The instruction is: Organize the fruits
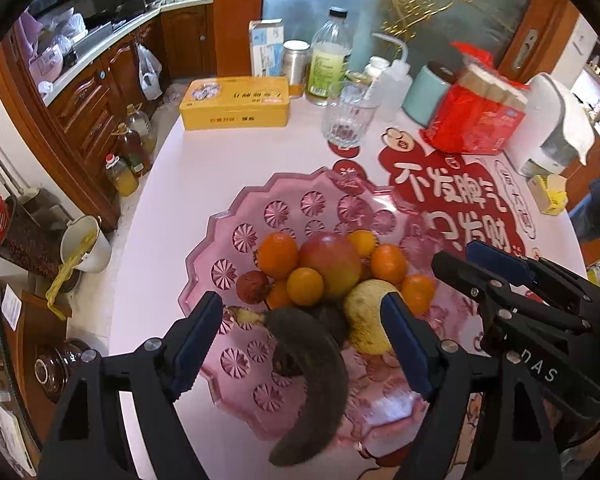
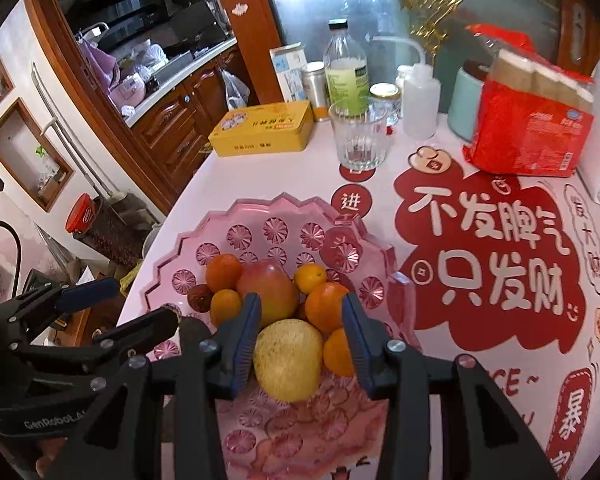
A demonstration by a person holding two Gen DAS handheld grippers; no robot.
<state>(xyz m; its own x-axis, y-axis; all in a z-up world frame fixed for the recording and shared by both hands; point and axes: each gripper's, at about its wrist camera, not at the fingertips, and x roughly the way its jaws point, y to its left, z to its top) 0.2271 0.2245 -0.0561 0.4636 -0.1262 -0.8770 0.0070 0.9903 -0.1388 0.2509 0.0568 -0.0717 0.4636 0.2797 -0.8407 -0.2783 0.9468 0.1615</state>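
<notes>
A blackened curved banana (image 1: 312, 376) lies in the pink cut-glass bowl (image 1: 220, 240) on the bench, below the left tool (image 1: 300, 340), spread wide and empty; a yellow-green round pear (image 2: 289, 360) lies beside it under the right tool (image 2: 300, 340), jaws apart, not touching

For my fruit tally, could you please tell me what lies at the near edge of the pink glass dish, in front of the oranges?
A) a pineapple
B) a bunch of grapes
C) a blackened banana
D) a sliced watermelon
C: a dark, curved blackened banana lies across the near part of the pink glass dish, in front of the oranges.
</notes>
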